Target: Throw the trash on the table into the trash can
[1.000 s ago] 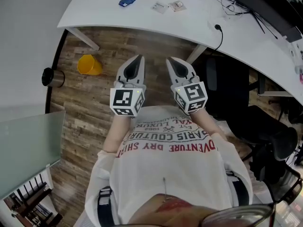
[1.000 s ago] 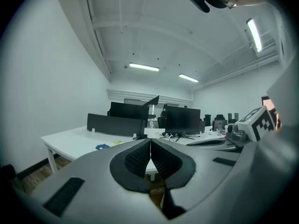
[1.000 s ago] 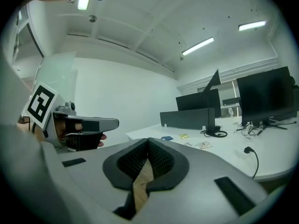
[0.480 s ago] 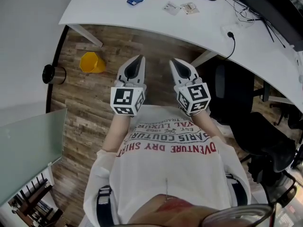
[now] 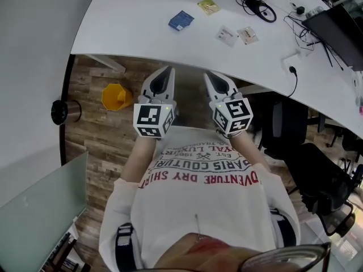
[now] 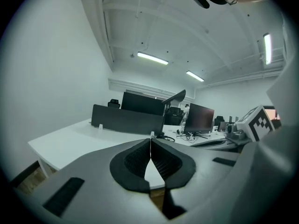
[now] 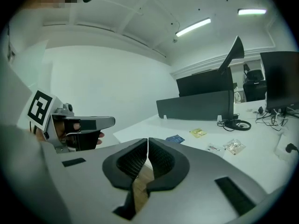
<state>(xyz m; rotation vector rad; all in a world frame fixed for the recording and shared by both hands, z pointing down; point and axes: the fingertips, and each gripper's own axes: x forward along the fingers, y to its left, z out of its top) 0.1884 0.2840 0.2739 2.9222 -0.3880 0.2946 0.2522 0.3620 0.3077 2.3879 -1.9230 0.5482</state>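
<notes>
On the white table point(image 5: 136, 27) lie a blue wrapper point(image 5: 181, 20), a yellow wrapper point(image 5: 209, 5) and two clear packets point(image 5: 226, 35) point(image 5: 247, 35). The right gripper view shows the blue wrapper point(image 7: 174, 139), the yellow one point(image 7: 198, 132) and a clear packet point(image 7: 234, 146) ahead on the tabletop. A yellow trash can point(image 5: 116, 96) stands on the wood floor under the table's left edge. My left gripper point(image 5: 166, 72) and right gripper point(image 5: 211, 77) are held side by side before my chest, short of the table edge. Both are shut with nothing between the jaws.
A black cylinder point(image 5: 63, 111) stands on the floor left of the trash can. Black office chairs point(image 5: 317, 169) sit at the right. Cables point(image 5: 258, 7), a plug point(image 5: 292, 71) and a monitor point(image 5: 340, 27) occupy the table's far right. A glass panel point(image 5: 34, 208) is at lower left.
The table and its wrappers have slid down and closer in the head view. Both grippers keep the same pose before my chest, still shut.
</notes>
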